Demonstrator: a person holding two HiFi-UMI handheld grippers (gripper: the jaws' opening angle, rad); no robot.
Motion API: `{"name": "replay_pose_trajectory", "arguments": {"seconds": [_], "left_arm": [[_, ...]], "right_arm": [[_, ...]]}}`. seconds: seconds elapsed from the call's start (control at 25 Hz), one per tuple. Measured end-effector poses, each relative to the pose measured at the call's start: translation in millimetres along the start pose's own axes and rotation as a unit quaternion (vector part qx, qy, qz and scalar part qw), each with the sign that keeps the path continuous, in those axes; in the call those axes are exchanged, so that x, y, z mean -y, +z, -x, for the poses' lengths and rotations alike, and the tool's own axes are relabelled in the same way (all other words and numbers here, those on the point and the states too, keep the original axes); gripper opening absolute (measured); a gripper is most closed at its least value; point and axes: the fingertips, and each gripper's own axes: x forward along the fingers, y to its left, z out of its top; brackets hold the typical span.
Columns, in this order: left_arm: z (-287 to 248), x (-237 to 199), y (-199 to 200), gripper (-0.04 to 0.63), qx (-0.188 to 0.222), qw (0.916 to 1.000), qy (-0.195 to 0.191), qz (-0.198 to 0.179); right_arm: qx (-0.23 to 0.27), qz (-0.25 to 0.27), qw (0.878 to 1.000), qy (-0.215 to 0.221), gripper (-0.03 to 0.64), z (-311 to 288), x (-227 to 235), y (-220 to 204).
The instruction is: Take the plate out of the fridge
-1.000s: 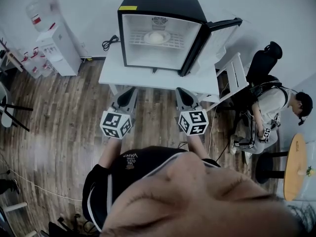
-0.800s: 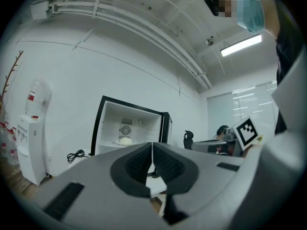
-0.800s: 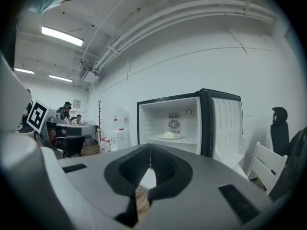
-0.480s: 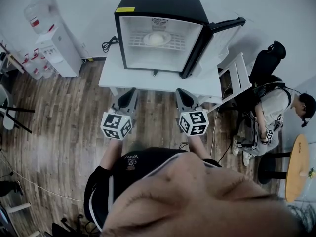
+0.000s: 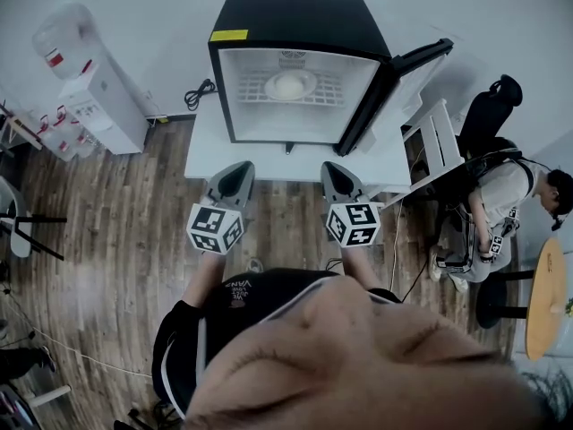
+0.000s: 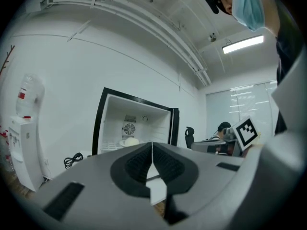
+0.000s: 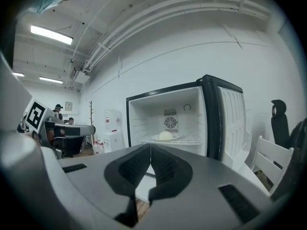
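Left claw [image 5: 239, 169], right claw [image 5: 332, 169] edged nearer — plate [image 5: 288, 85] well ahead.

A white table [image 5: 204, 155] stands on the wooden floor [image 5: 116, 231] and carries a black fridge [image 5: 295, 21]. The fridge covers most of the table, leaving bare strips along its near and left edges. Inside, a wire shelf [image 5: 333, 88] carries a plate [image 5: 288, 86] at its middle.

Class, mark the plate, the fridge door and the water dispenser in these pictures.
plate [image 7: 154, 138], right gripper view, its left rim.
fridge door [image 5: 405, 86], head view, its inner face.
water dispenser [image 5: 106, 101], head view, its white body.
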Motion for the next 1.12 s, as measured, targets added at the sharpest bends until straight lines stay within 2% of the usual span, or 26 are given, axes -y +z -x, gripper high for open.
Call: {"name": "replay_pose_trajectory", "arguments": {"seconds": [0.56, 1.12], "left_arm": [[-39.2, -53.6, 12.0, 0.017, -0.002, 0.9994, -0.034, -0.009], [-50.7, -94.7, 16.8, 0.017, -0.002, 0.9989, -0.046, -0.011]], "right_arm": [[0.019, 0.001, 0.999, -0.031, 0.012, -58.0, 3.5, 21.6], [0.03, 0.001, 0.998, -0.05, 0.012, -91.6, -2.4, 30.5]]}}
